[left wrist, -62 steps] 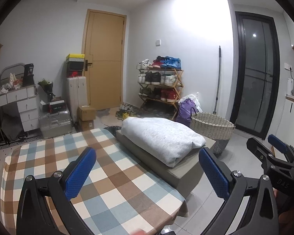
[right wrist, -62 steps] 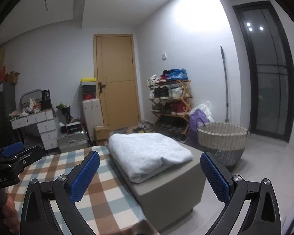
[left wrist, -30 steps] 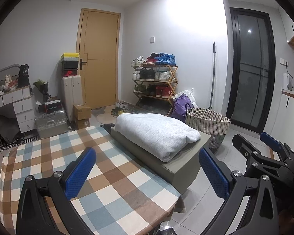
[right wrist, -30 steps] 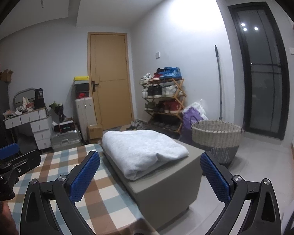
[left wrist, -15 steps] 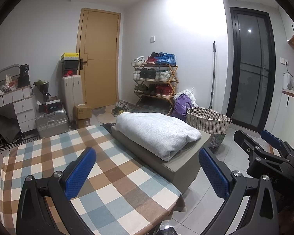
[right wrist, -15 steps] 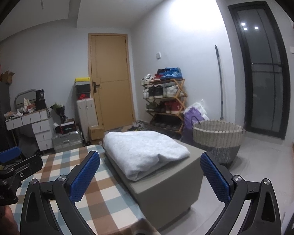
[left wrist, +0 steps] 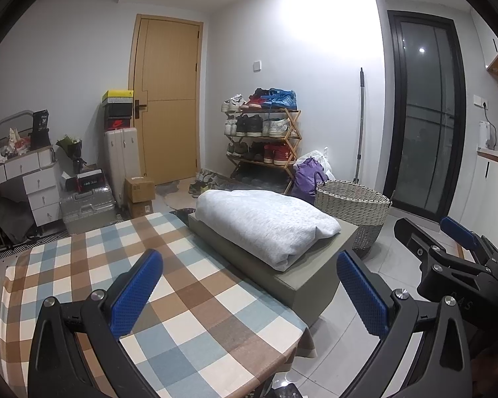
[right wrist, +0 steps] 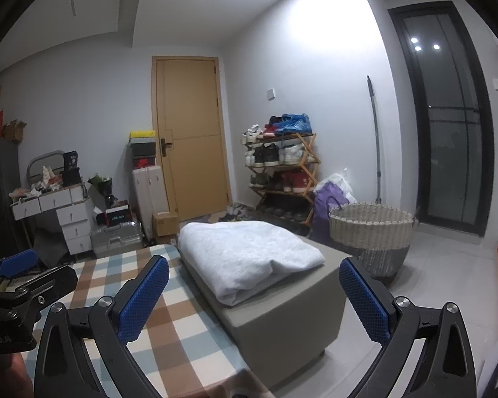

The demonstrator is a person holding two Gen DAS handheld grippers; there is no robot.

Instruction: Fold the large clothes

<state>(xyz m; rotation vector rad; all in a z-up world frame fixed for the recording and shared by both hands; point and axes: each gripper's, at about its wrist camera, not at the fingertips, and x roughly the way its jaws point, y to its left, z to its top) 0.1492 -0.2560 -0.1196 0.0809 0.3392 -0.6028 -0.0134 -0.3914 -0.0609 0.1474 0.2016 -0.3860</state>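
A folded light grey garment (left wrist: 265, 222) (right wrist: 249, 255) lies on a grey-green box-shaped stool (left wrist: 298, 282) (right wrist: 282, 325) that stands against the table's right side. My left gripper (left wrist: 249, 285) hangs open above the checked tablecloth (left wrist: 182, 298), short of the garment, with nothing between its blue pads. Further right, my right gripper (right wrist: 254, 292) is open too, held back from the stool and holding nothing. In the left wrist view the right gripper shows at the right edge; in the right wrist view the left gripper sits at the lower left.
A woven laundry basket (left wrist: 352, 209) (right wrist: 372, 235) stands on the tiled floor just beyond the stool. Behind are a wooden shoe rack (left wrist: 262, 142), a purple bag (left wrist: 307, 175), a yellow door (left wrist: 167, 99), suitcases (left wrist: 86, 202), a white drawer unit (left wrist: 40, 185) and a dark glass door (left wrist: 428, 116).
Both grippers have drifted slightly back and sideways, so the view of the stool and garment shifts a little. They stay open. The garment has not moved.
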